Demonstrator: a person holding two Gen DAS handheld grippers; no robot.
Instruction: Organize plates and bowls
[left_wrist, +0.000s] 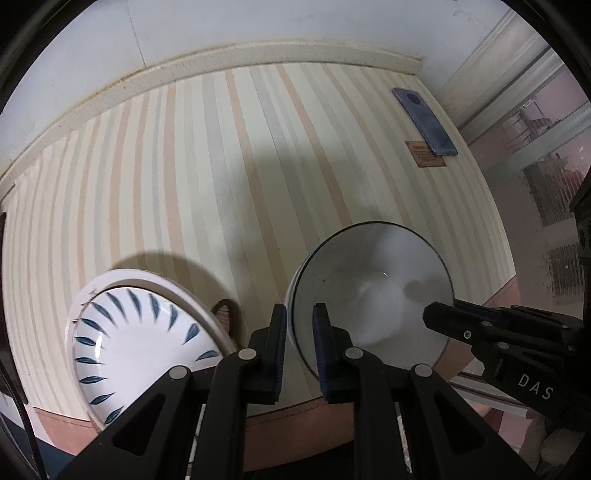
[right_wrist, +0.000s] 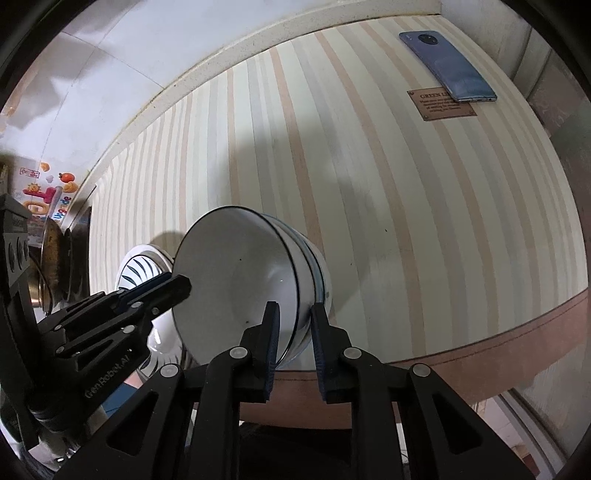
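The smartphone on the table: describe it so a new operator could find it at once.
Start from the striped cream and tan tabletop and go to its far right corner by the wall. There a slim blue-grey smartphone lies flat, back up, with a round camera cluster at its far end. Unlike the round white bowls near the front edge, it is flat and rectangular, and overlaps the corner of a small brown plaque.

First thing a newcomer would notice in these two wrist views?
The white bowl with a dark rim, near the front edge of the striped table, pinched by both grippers: the left gripper on one side of its rim, the right gripper on the opposite side. Beside it sits a white plate with blue leaf marks, and a blue phone lies at the far corner.
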